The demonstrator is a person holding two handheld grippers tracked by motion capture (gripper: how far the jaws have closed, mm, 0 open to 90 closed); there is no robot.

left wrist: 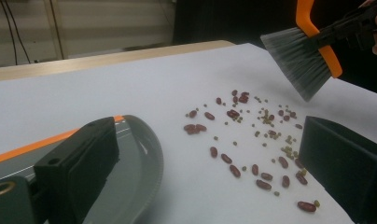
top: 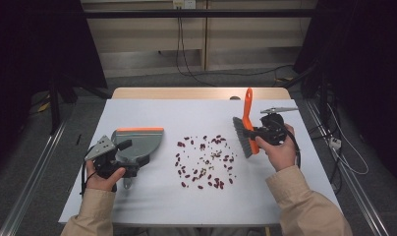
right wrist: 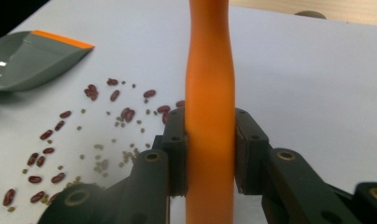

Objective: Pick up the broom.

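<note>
Left gripper [top: 119, 169] sits at the dustpan [top: 137, 142] handle, jaws spread – grip looks loose, hard to tell. Beans [top: 205, 160] scattered mid-table. Right gripper [top: 262, 132] pinches the brush [top: 246, 129] handle – bristles above the beans' right edge.

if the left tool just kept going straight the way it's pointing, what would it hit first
Probably the scattered beans on the table; beyond them is the brush held in the right tool. Depth is uncertain.
</note>
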